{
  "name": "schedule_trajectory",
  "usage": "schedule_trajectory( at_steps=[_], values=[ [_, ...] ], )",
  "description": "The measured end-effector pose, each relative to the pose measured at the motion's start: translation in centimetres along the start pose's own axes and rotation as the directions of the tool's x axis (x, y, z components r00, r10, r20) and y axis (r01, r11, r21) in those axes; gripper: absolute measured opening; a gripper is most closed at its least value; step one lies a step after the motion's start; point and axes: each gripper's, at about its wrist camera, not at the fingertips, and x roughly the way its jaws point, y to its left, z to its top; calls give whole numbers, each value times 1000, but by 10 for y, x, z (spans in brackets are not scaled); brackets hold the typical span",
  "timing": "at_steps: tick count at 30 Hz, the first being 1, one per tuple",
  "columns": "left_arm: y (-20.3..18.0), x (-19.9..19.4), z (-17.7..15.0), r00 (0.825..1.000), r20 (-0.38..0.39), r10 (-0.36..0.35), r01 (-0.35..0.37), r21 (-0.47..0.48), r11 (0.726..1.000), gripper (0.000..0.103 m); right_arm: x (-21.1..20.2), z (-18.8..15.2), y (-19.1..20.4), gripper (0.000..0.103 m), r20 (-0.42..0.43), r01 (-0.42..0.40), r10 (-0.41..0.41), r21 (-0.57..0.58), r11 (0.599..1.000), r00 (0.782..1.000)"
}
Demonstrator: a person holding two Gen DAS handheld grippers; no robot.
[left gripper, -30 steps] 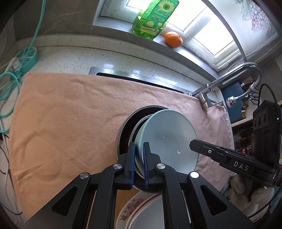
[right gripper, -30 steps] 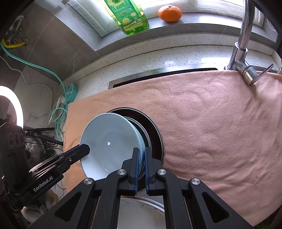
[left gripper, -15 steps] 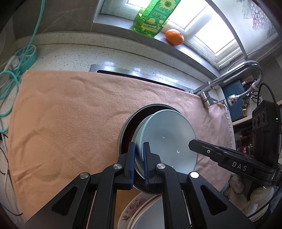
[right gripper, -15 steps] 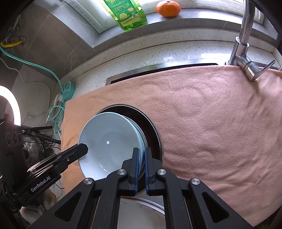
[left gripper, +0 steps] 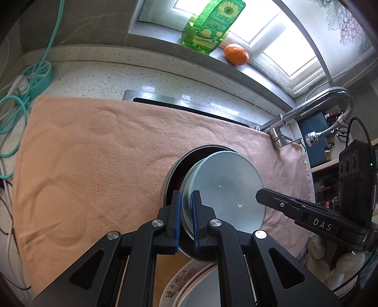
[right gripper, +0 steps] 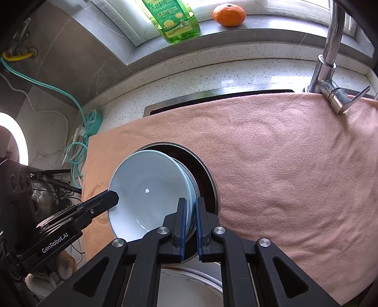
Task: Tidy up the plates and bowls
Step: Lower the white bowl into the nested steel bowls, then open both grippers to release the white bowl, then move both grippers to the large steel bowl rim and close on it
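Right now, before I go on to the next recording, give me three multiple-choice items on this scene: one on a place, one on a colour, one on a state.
1. Where does the orange sit?
A. on the window sill beside the green bottle
B. on the towel
C. inside the metal pan

2. What colour is the towel under the dishes?
A. dark blue
B. peach pink
C. white

3. How is the light blue bowl held?
A. it lies free, both jaws wide apart
B. only the right gripper pinches it
C. left gripper and right gripper each pinch its rim from opposite sides

Answers:
1 A, the orange rests on the sill next to the bottle.
2 B, the cloth over the counter is peach pink.
3 C, each wrist view shows blue pads on the rim and the other gripper at the far edge.
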Motion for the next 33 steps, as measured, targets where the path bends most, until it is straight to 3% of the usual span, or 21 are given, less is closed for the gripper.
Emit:
schedule_trajectory(
  at_steps=[12,16,33],
  values=[
    [12,-33,-1,997,73,19,-17,-29,999,8,-31,-6,2,10,93,-1,5,-44,999,996],
    [17,-41,-10,996,84,14,-9,-50,999,8,-43,-14,-5,15,124,-28,33,-42,999,992],
    [25,-35,-39,995,98,18,-6,-122,993,8,-70,-43,-45,17,222,-87,80,20,996,972]
  ],
)
